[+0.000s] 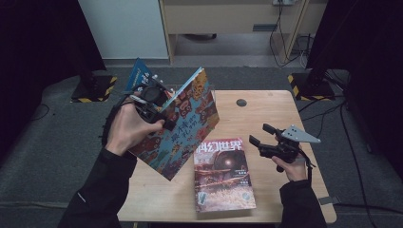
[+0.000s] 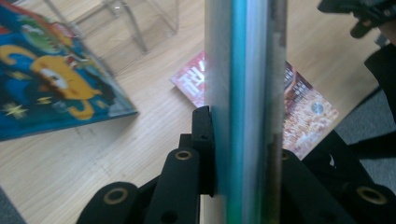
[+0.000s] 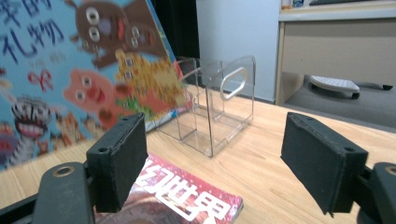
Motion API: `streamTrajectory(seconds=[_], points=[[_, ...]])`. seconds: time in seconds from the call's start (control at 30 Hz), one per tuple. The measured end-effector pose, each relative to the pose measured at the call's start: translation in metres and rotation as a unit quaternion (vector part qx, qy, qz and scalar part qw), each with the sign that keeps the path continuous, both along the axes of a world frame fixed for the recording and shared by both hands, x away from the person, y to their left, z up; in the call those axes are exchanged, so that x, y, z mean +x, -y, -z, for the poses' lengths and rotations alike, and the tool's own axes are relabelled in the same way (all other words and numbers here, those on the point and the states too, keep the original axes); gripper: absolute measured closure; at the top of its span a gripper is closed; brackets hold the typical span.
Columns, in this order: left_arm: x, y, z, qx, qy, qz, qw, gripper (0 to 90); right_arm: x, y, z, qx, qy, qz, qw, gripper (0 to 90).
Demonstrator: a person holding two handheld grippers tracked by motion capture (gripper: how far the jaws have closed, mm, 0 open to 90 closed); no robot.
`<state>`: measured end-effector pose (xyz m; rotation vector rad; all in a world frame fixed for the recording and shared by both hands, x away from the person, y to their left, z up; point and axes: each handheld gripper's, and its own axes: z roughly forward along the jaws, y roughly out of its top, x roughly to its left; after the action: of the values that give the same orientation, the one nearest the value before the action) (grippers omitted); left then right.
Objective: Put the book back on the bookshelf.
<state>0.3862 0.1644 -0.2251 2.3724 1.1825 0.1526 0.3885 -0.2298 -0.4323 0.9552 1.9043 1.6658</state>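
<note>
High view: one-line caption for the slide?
Left gripper lifts a colourful picture book over the wooden table; open right gripper waits beside a red magazine.

two black padded jaws stand wide apart with nothing between them. beyond them, a clear acrylic holder [image 3: 219,109] stands on a wooden table [image 3: 280,158], a colourful picture book [image 3: 79,70] tilted at left, a magazine [image 3: 187,200] lying flat.

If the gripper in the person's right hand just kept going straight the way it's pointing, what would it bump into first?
Probably the clear acrylic rack: it stands straight ahead between the open jaws of the right gripper, with bare table before it. The picture book lies left of that line, though depth is hard to judge.
</note>
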Motion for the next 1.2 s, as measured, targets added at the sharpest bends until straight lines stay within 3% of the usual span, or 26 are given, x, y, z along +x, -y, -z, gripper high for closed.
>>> streamTrajectory(seconds=[0.3, 0.53, 0.67, 0.9, 1.2], points=[[0.012, -0.028, -0.004, -0.018, 0.017, -0.062, 0.9977, 80.4, 0.003, 0.000, 0.009, -0.026, -0.015, 0.004, 0.9995, 22.3], [0.018, -0.041, -0.005, -0.037, 0.024, -0.096, 0.9944, 80.4, 0.003, -0.003, 0.010, -0.031, -0.017, 0.002, 0.9994, 22.4], [0.021, -0.045, -0.004, -0.036, 0.030, -0.117, 0.9920, 80.4, 0.003, -0.002, 0.010, -0.033, -0.017, 0.002, 0.9993, 22.4], [0.032, -0.053, 0.003, -0.050, 0.033, -0.147, 0.9874, 80.4, 0.004, -0.003, 0.011, -0.036, -0.020, 0.000, 0.9991, 22.3], [0.053, -0.053, 0.020, -0.055, 0.025, -0.171, 0.9833, 80.4, 0.005, -0.002, 0.012, -0.038, -0.022, 0.000, 0.9990, 22.4]])
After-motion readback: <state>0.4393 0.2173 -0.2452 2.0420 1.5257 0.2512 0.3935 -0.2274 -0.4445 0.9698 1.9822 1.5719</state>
